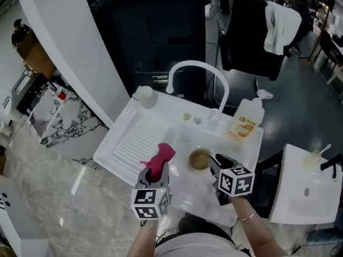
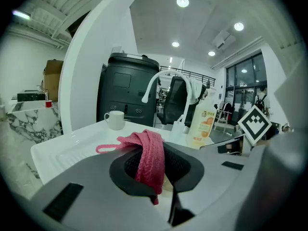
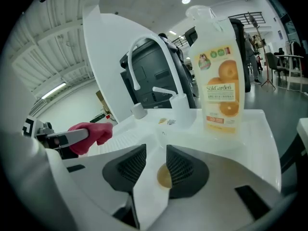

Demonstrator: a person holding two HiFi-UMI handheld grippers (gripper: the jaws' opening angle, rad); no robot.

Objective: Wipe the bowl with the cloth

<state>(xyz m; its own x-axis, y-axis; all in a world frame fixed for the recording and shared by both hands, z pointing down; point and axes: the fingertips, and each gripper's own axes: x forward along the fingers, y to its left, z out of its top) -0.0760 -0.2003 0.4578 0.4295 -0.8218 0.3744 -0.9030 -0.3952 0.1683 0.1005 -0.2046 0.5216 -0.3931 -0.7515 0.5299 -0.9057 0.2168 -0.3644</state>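
A small brownish bowl (image 1: 199, 160) sits in the white sink basin (image 1: 185, 138). Left of it, over the basin's edge, my left gripper (image 1: 157, 169) is shut on a pink knitted cloth (image 1: 161, 157), which sticks up out of the jaws. In the left gripper view the cloth (image 2: 150, 153) hangs folded between the jaws of that gripper (image 2: 156, 170). My right gripper (image 1: 214, 165) hovers at the bowl's right side. In the right gripper view its jaws (image 3: 156, 165) stand apart, and the bowl (image 3: 162, 177) shows low in the gap, partly behind the right jaw.
A curved white faucet (image 1: 195, 71) rises behind the basin, with an orange-label soap bottle (image 1: 246, 119) at the back right. A white cup (image 1: 144, 96) stands at the back left, above the ribbed drainboard (image 1: 134, 141). A second white sink (image 1: 303, 189) lies to the right.
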